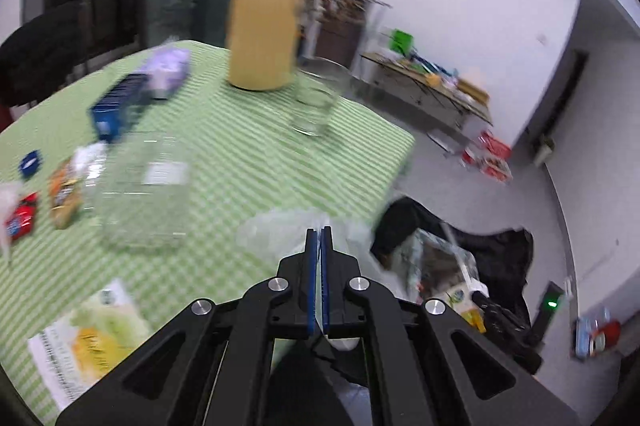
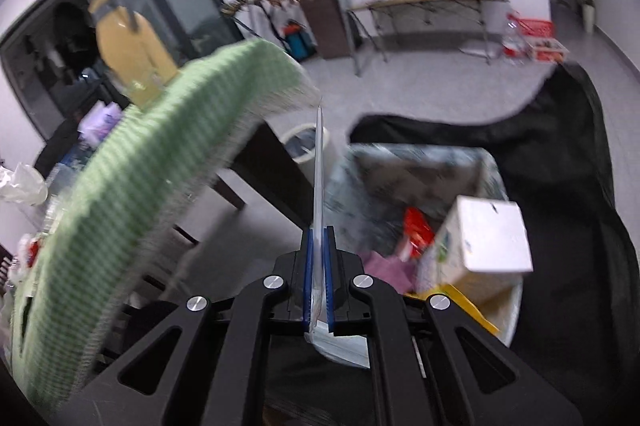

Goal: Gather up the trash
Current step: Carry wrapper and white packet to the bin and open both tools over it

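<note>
A white-walled room with a grey floor is seen behind a worktop [image 1: 248,161] draped in a green checked cloth, taken here as the landmark. On the worktop a yellow jug [image 1: 264,25] is stood at the far side, with a clear glass [image 1: 316,101] just beside it and a clear plastic jar [image 1: 140,185] nearer the camera. A blue box [image 1: 116,105], a purple packet [image 1: 166,69] and small snack wrappers [image 1: 60,193] are scattered toward the worktop's left side, and a printed leaflet [image 1: 88,338] is laid at its near edge. Off the worktop's right corner, on the floor, a trash bin [image 2: 496,326] lined with plastic is seen, holding a white carton [image 2: 480,246] and a red wrapper [image 2: 416,230]; a black cloth [image 2: 560,161] lies beyond it. The left gripper [image 1: 319,232] is held over the worktop's near right corner, its fingers clenched together, with a crumpled clear plastic bag [image 1: 276,230] showing just ahead of the tips; whether any of it is pinched cannot be told. The right gripper [image 2: 319,232] is held below the worktop's edge, near the bin, its fingers clamped on a thin flat clear sheet [image 2: 319,165] seen edge-on and pointing away from the camera.
</note>
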The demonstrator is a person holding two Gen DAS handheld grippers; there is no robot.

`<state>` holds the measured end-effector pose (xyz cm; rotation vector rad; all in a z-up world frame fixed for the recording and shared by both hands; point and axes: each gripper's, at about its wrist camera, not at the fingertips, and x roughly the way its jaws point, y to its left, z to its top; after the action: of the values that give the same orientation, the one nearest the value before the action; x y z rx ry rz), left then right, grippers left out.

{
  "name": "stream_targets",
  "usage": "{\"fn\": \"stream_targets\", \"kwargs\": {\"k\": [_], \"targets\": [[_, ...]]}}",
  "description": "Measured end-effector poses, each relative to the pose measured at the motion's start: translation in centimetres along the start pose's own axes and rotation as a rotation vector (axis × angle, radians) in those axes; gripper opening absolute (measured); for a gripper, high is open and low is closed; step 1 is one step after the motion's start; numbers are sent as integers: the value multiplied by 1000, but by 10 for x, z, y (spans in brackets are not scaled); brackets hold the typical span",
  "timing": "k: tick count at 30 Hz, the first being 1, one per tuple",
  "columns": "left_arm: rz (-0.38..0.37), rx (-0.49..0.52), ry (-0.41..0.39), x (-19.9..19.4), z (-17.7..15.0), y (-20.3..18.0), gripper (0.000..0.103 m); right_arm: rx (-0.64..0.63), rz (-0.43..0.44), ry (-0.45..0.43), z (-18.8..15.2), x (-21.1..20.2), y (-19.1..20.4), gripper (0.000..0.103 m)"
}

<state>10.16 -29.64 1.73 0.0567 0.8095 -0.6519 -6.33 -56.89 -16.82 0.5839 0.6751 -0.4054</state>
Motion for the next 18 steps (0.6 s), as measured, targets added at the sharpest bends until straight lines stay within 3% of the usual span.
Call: {"fn": "stream_targets", "kwargs": {"k": [9,12,14,16,18], "targets": [[-128,141,66,33,-8,-76,0,66,-64,125,-29,31,-28,6],[-127,184,92,48,-12,-94,0,67,-75,118,-29,29,-32,14],[-146,201,118,59,-18,-104,0,58,-107,90,-27,23,-36,30],[-153,242,141,69,-27,-115,0,69,-111,79,-26,19,-41,39],[-149,288,169,79,-36,-125,0,82,-118,72,-25,18,-48,39]]}}
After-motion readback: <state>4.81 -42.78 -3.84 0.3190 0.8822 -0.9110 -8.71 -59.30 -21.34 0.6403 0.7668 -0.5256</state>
